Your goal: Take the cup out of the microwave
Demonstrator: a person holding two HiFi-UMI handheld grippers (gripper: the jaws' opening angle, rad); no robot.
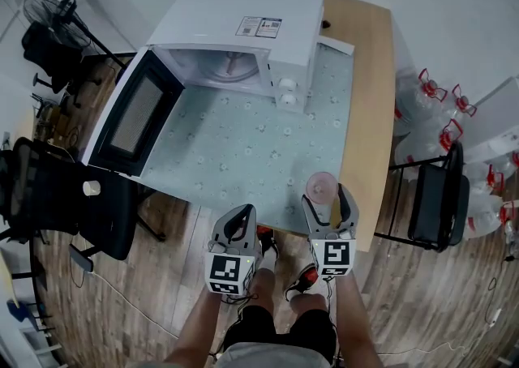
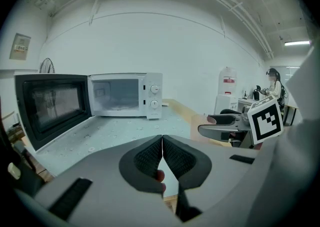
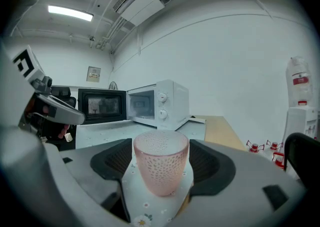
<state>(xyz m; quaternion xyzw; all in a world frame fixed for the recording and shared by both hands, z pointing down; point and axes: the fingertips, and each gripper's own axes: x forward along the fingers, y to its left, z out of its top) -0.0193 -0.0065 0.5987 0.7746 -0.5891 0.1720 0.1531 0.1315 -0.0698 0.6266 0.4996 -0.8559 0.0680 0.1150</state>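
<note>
A pink dotted cup stands on the flowered cloth at the table's front edge. My right gripper is around it, and both pads meet its rim. The head view shows the cup at the table's near right corner. Behind it, the white microwave sits at the far end, its door swung wide to the left and its cavity holding only the glass turntable. My left gripper hangs just off the table's front edge, pads pressed together with nothing between them.
A black chair stands left of the table, below the open door. Another black chair and several water jugs are on the right. A fan stands at far left. A person sits at a distant desk.
</note>
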